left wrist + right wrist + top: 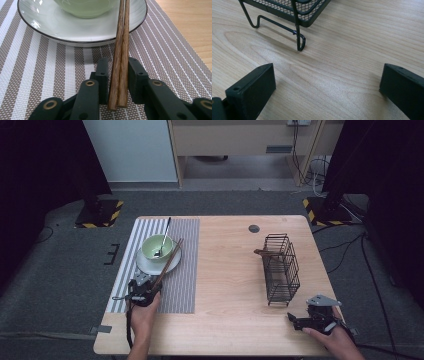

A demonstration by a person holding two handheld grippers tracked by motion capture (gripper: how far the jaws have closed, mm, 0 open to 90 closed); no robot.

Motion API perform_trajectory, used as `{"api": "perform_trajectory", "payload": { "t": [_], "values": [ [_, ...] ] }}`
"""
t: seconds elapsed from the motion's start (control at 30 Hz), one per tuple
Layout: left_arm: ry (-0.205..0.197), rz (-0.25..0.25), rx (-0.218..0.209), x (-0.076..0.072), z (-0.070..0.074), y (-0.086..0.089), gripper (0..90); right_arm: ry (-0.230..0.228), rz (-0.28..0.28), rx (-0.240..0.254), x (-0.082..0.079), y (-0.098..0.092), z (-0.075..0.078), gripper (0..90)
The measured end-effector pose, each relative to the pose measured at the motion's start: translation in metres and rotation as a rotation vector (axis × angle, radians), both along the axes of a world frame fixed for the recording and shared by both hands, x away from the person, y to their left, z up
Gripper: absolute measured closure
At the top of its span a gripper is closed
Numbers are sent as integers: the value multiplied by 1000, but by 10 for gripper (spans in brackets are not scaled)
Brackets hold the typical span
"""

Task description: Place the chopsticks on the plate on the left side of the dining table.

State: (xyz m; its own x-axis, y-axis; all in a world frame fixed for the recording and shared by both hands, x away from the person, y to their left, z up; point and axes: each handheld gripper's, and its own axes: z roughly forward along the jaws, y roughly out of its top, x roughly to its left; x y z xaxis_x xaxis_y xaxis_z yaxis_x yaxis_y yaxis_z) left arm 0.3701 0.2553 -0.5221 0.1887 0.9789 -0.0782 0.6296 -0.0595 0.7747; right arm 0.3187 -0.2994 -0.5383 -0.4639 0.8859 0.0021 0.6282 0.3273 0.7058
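Note:
A pair of dark wooden chopsticks (pixel 169 262) (pixel 121 50) leans with its far ends on the white plate (pixel 150 266) (pixel 75 30) beside the pale green bowl (pixel 157 247) (pixel 85 6). A metal spoon (pixel 164 237) rests in the bowl. My left gripper (pixel 150 287) (pixel 118 72) is low over the striped placemat (pixel 185 285), and its jaws press on both sides of the chopsticks' near ends. My right gripper (pixel 292 319) (pixel 327 85) stands open over bare wood at the table's front right, with nothing between its jaws.
A black wire rack (pixel 281 269) (pixel 294 10) stands right of centre, its foot just beyond my right gripper. A brown wooden piece (pixel 262 253) sticks out of its left side. A small dark disc (pixel 254 228) sits in the tabletop at the back.

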Motion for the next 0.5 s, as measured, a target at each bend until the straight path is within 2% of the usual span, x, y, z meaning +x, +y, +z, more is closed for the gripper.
{"api": "perform_trajectory", "payload": {
  "t": [0.1, 0.5],
  "values": [
    [-4, 16, 8, 0, -1, 1, 621, 0, 0, 0, 0, 0, 0, 4],
    [-14, 17, 41, -5, 0, 2, 439, 0, 0, -1, 0, 0, 0, 4]
  ]
}}
